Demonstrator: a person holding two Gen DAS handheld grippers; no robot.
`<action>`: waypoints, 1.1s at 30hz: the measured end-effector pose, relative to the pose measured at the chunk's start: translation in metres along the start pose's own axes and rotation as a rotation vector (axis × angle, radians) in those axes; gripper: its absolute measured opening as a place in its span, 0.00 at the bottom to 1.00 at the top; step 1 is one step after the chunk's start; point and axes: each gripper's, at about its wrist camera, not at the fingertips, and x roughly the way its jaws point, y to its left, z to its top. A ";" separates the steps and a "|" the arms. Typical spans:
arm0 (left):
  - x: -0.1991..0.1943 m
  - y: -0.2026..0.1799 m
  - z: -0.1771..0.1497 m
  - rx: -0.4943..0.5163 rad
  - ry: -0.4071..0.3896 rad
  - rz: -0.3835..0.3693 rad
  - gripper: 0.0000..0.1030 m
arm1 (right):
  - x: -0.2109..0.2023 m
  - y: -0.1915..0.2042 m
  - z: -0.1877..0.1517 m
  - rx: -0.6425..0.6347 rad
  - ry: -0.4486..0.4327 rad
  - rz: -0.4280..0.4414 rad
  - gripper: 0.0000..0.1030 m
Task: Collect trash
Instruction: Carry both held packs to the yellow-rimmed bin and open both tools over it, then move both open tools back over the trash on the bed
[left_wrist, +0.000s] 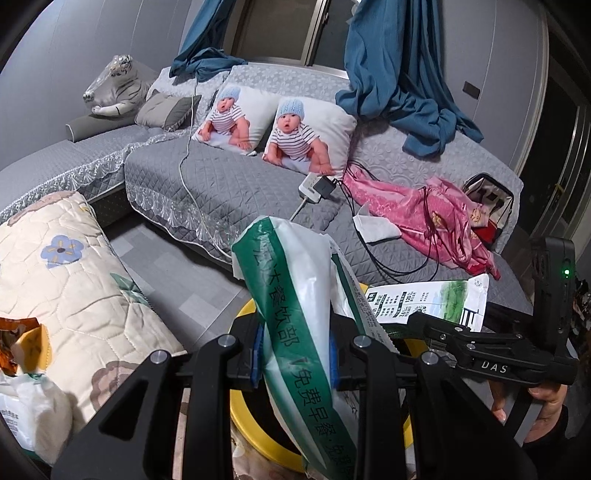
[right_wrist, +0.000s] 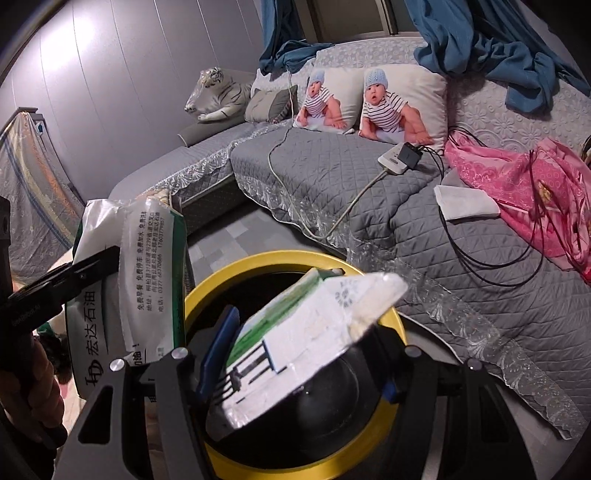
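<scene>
Grey quilted sofa (left_wrist: 229, 177) fills the background, lace-edged cover, running into a corner section at left. Blue curtains (left_wrist: 399, 74) hang down onto its backrest. A cream flowered quilt (left_wrist: 70, 280) sits at lower left in the left wrist view.

On the sofa: two cushions printed with a baby (left_wrist: 310, 136), a plush white tiger (left_wrist: 118, 85), pink cloth (left_wrist: 424, 206) with black cables over it, a white power strip (left_wrist: 312, 186), a loose white tissue (left_wrist: 376, 229).

Yellow-rimmed bin (right_wrist: 291, 258) stands on the floor just in front of the sofa, under both grippers; inside looks dark.

Left gripper (left_wrist: 295, 363): blue pads clamped on a green-and-white plastic bag (left_wrist: 295, 291) with Chinese print, held over the bin's rim.

Right gripper (right_wrist: 295, 363): jaws fairly wide, gripping a white tissue pack (right_wrist: 314, 325) with green print, above the bin's mouth. A hand (left_wrist: 546, 402) grips its handle.
</scene>
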 end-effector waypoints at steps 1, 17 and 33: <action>0.000 0.000 -0.002 0.000 0.002 0.001 0.24 | 0.001 0.001 0.000 -0.002 0.002 -0.001 0.59; 0.006 0.002 -0.002 -0.041 -0.027 0.049 0.70 | -0.008 -0.012 0.013 0.049 -0.070 -0.071 0.78; -0.152 0.041 -0.022 -0.086 -0.323 0.210 0.92 | -0.058 0.033 0.009 -0.056 -0.378 0.162 0.92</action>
